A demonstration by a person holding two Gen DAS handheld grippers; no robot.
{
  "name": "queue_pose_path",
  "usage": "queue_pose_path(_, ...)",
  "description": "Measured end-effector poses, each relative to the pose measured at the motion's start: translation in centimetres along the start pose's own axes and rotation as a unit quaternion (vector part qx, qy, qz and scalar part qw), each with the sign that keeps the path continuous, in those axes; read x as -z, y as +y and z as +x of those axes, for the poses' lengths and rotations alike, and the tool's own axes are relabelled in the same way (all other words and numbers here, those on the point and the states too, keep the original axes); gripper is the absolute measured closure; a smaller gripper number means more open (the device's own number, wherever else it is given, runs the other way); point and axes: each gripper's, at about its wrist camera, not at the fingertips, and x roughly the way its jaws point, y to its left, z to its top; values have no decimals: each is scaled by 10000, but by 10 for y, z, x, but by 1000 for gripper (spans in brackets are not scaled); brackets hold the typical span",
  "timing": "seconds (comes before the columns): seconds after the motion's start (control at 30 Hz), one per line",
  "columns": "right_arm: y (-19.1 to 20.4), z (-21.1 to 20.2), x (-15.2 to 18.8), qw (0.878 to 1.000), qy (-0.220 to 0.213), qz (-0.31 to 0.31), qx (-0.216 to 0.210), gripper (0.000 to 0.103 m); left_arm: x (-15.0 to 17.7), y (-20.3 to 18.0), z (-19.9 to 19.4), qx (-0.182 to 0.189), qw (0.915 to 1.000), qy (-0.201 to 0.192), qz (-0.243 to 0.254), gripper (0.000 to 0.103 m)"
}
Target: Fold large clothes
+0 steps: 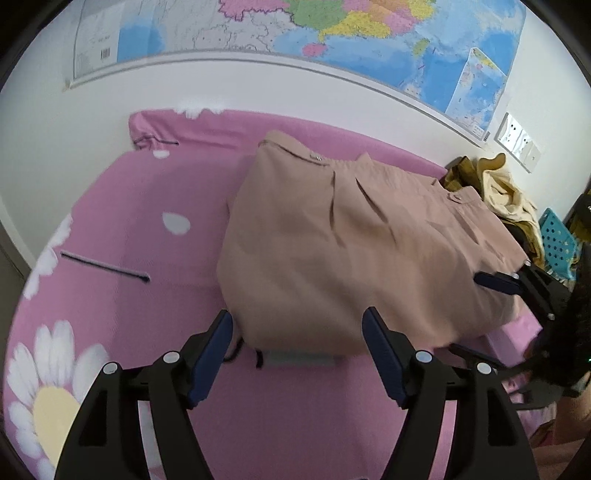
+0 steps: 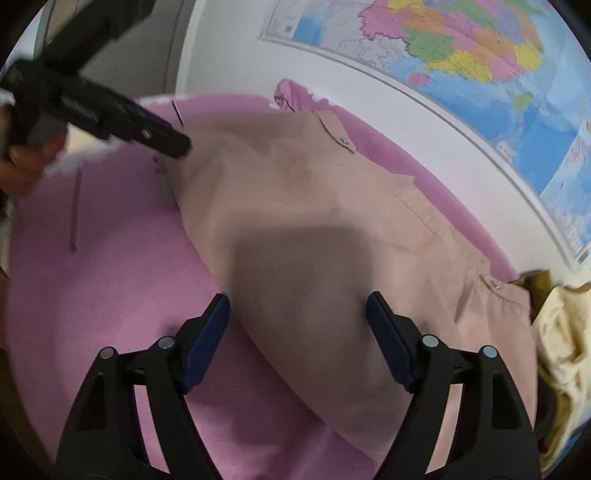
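Here the left gripper [image 1: 297,354] stands with its blue-padded jaws wide apart and nothing pinched between them; the near hem of the folded beige garment [image 1: 351,240] sits just beyond the fingertips, toward 12 o'clock, bulging slightly into the gap without either pad pressing on it. The right gripper [image 2: 297,332] is likewise spread open, hovering over the garment [image 2: 314,221], whose cloth fills the space between and ahead of its pads from 12 to 2 o'clock; its shadow falls on the fabric. In the left wrist view the right gripper's fingers reach onto the garment's edge at 3 o'clock; in the right wrist view the left gripper shows at 10 o'clock, its tip at the garment's far corner. The garment lies folded on a pink bedsheet [image 1: 129,221] printed with white daisies, its buttoned tabs turned toward the wall. At 2 o'clock a heap of yellow and olive clothes [image 1: 495,184] lies just beside it, with a blue perforated basket [image 1: 557,236] behind. On the white wall above hangs a coloured map [image 1: 369,33]; its lettering is too small and blurred to read, though a barcode shows on its pale left panel. A wall socket plate [image 1: 517,142] sits at the map's lower right.
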Motion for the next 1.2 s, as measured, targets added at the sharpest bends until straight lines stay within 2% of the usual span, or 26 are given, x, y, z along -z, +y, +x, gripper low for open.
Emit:
queue_pose_path(0.13,4,7,2,9999,2,-81,146,28,10,-1,2,174,9997,142,-56,33)
queue_pose_path(0.23,1,7,1,9999,-27,13,168,37,18,-5,4,356,9990,263,-63,33)
queue_pose_path(0.37,-10,3,-5,9996,-71,265,-73,60,28,-11,9,662,9968,437,-101,33)
queue_pose_path(0.47,-23,0,-9,9977,-101,601,-303,66,29,-17,12,781,9960,439,-71,33)
queue_pose_path(0.6,-30,-2,-11,9954,-139,829,-469,67,24,-20,18,1100,9925,479,-238,33)
queue_pose_path(0.8,-32,-2,-10,9942,-163,919,-531,67,14,-27,30,1331,9888,494,-461,32)
queue_pose_path(1.0,-34,-2,-7,9926,-205,1032,-610,67,6,-37,38,1278,9897,454,-450,31)
queue_pose_path(1.2,-35,-2,-5,9908,-224,1136,-696,67,0,-33,46,1340,9878,446,-662,28)
